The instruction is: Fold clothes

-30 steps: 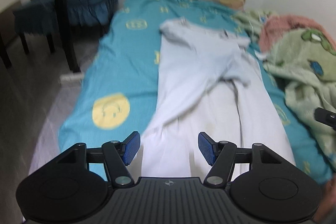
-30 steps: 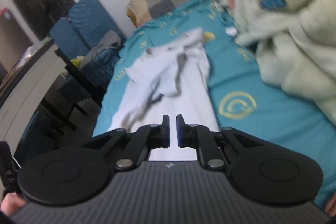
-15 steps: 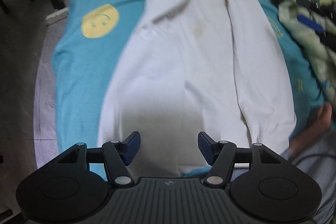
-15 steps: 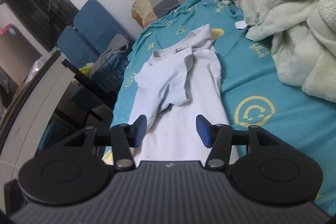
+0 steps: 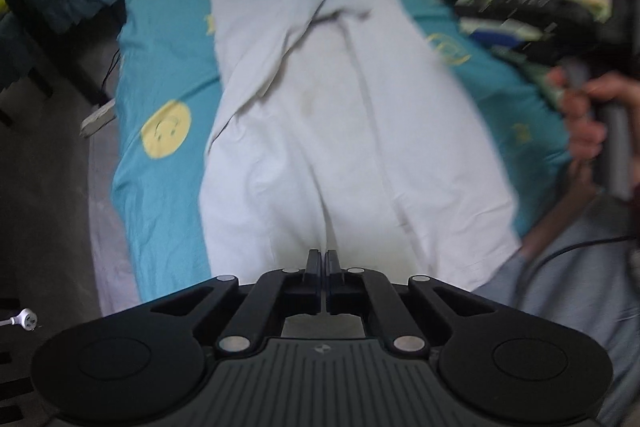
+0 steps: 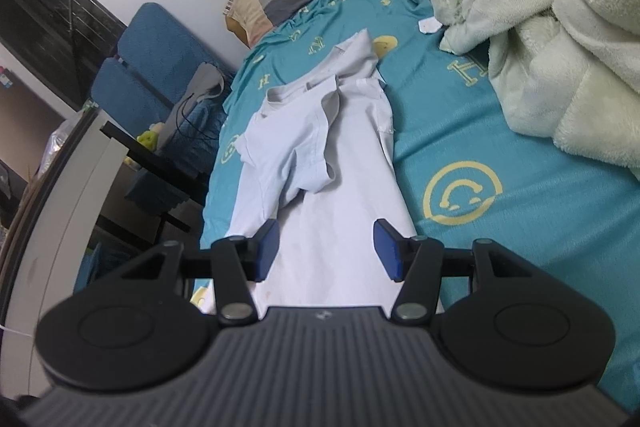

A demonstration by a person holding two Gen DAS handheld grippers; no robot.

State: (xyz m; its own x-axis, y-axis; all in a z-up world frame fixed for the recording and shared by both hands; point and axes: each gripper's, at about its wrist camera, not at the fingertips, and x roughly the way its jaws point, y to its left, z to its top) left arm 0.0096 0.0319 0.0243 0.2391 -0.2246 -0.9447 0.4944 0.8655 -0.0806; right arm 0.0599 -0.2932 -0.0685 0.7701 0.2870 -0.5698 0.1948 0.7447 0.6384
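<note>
Clearly soft, light stuff: pale shirt (image 6: 320, 187) spread lengthwise on the teal bed sheet (image 6: 520, 147), collar at the far end, one sleeve flopped across the chest, hem at the near edge. Likely to sag, drag and wrinkle if lifted by one point; best pinched at the near hem corners. Left gripper (image 5: 322, 261) together above the near hem, nothing visibly caught between. Right gripper (image 6: 326, 251) apart, empty, over the shirt's near half.
</note>
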